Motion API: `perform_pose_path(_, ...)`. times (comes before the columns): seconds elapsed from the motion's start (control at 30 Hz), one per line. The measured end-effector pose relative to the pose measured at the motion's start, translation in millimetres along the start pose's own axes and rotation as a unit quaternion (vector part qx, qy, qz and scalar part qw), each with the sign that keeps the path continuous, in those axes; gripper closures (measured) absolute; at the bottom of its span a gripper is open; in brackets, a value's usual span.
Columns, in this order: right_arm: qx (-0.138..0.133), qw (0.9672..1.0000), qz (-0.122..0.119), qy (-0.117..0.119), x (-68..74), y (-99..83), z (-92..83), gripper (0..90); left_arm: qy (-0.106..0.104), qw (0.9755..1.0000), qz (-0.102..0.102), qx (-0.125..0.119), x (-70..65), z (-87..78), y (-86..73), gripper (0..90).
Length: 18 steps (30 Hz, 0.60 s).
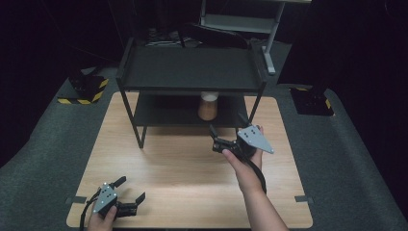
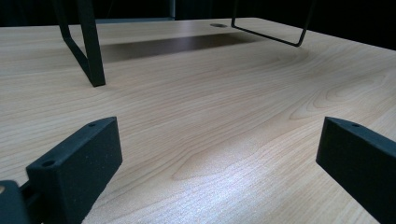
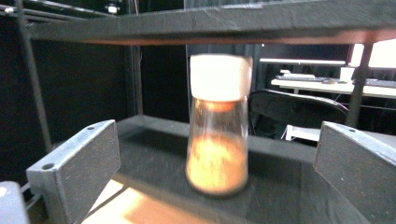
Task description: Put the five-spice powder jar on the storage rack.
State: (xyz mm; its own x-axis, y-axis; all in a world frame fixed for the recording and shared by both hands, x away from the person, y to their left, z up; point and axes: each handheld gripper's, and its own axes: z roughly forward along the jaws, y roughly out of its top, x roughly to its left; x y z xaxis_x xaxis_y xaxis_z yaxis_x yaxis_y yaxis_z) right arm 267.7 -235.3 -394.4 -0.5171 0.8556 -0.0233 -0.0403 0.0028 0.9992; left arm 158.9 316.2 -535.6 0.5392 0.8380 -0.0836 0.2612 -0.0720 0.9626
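Right hand-held gripper point(image 1: 225, 136) jaws apart, facing untouched white-capped glass jar of orange powder point(image 3: 217, 123) on black metal rack's lower shelf point(image 1: 166, 114); left hand-held gripper point(image 1: 129, 190) apart, idle on light wooden counter point(image 1: 183, 168).

A lab-like test room: a light wooden table point(image 1: 192, 168) on grey carpet point(image 1: 43, 178), dark surrounds, yellow-black hazard-taped bases point(image 1: 86, 89), and a far desk with keyboards point(image 3: 327, 80).

Under the left gripper's matt black jaws lies the smooth, pale wood-grain table top point(image 2: 224, 121). Between the right gripper's jaws stands a glossy clear glass jar point(image 3: 217, 123), white-capped, on a matt black metal-framed two-tier shelf point(image 1: 192, 67).
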Motion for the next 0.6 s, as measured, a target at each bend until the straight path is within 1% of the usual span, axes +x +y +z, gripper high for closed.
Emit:
perform_pose_path(0.17,0.006,0.9999,-0.013,0.002,-0.4,-12.9,-26.9,0.1,0.001,1.0,0.0,0.0,-0.4,0.0,-0.2,0.6)
perform_pose_path(0.27,0.009,0.9998,-0.016,0.008,-1.4,-21.9,-41.0,0.1,0.002,1.0,0.0,-0.001,-0.8,-0.1,-0.4,0.6)
perform_pose_path(0.47,0.011,0.9991,-0.038,0.013,-1.4,-44.4,-66.6,0.1,0.003,1.0,0.002,-0.002,-1.4,-0.5,-0.9,0.5)
perform_pose_path(0.6,0.021,0.9992,-0.032,0.01,-3.6,-58.4,-80.3,0.1,0.004,1.0,0.001,-0.004,-1.7,-0.7,-1.4,0.5)
